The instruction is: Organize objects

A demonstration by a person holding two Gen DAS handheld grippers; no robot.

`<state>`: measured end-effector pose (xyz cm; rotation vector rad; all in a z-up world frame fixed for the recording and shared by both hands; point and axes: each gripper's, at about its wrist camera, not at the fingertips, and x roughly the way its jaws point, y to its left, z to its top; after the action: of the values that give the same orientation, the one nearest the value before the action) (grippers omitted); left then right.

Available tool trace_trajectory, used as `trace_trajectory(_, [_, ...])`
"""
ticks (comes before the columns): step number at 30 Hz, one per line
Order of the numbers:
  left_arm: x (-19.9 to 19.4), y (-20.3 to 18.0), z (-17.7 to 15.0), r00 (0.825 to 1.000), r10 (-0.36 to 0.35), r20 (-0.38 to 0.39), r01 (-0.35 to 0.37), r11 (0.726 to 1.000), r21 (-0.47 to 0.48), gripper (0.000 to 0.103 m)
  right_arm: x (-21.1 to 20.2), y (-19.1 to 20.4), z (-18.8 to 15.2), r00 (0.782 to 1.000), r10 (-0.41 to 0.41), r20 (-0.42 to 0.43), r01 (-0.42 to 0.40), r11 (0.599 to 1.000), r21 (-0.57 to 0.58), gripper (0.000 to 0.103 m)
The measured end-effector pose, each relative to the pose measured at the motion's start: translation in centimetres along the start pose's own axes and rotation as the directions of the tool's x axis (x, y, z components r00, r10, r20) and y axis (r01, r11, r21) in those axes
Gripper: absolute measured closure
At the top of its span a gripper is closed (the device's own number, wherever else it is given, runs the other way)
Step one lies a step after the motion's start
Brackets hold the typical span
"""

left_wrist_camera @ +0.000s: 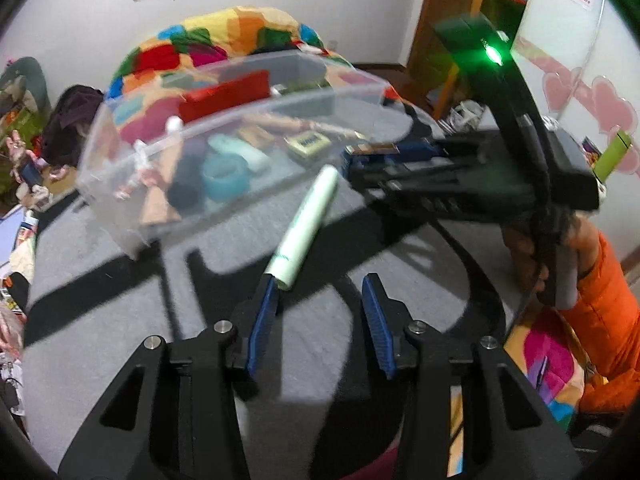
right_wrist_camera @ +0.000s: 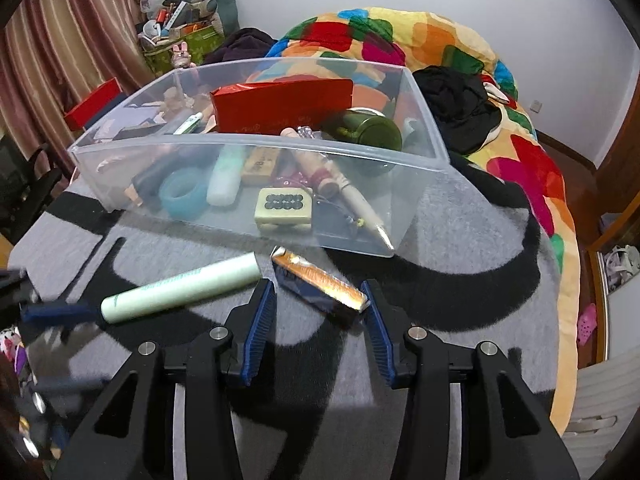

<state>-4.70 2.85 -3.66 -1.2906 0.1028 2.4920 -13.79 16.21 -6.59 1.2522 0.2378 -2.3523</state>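
Note:
A clear plastic bin [right_wrist_camera: 256, 148] holding several small items stands on the grey and black blanket [right_wrist_camera: 460, 216]; it also shows in the left wrist view [left_wrist_camera: 224, 128]. A pale green roll [left_wrist_camera: 304, 224] lies on the blanket in front of it, its near end touching my left gripper's [left_wrist_camera: 320, 288] left finger; the gripper is open. In the right wrist view the roll [right_wrist_camera: 180, 286] lies to the left. An orange and dark flat packet [right_wrist_camera: 320, 282] lies between the tips of my open right gripper [right_wrist_camera: 320, 296], which also shows in the left wrist view [left_wrist_camera: 360, 160].
A colourful quilt [right_wrist_camera: 440, 40] and black clothing [right_wrist_camera: 460, 100] lie behind the bin. Inside the bin are a red box [right_wrist_camera: 280, 104], a dark green jar [right_wrist_camera: 368, 132], a teal tape ring [right_wrist_camera: 184, 196] and a mahjong-tile block [right_wrist_camera: 284, 208]. Clutter lies at the left [right_wrist_camera: 180, 32].

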Motion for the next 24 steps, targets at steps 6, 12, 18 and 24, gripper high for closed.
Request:
trace_trajectory(6, [1.1, 1.5, 2.2, 0.998, 0.056, 0.02, -0.056, 0.998, 0.001, 0.058, -1.0, -0.7, -0.4, 1.0, 0.026, 0.018, -0.026, 0.999, 0.03, 0.062])
trace_trajectory(12, [5.2, 2.0, 3.9, 0.996, 0.058, -0.074, -0.057, 0.998, 0.007, 0.059, -0.7, -0.5, -0.1, 1.0, 0.004, 0.016, -0.005, 1.0, 0.007, 0.062])
trace_trajectory(18, [5.6, 2.1, 4.0, 0.996, 0.055, -0.076, -0.055, 0.998, 0.008, 0.078, 0.6, -0.7, 0.8, 1.0, 0.016, -0.02, -0.016, 1.0, 0.014, 0.061])
trace_trajectory(24, [5.2, 1.6, 3.5, 0.996, 0.065, -0.062, -0.064, 0.998, 0.013, 0.084, 1.5, -0.4, 1.3, 0.999, 0.025, -0.049, -0.023, 0.999, 0.026, 0.041])
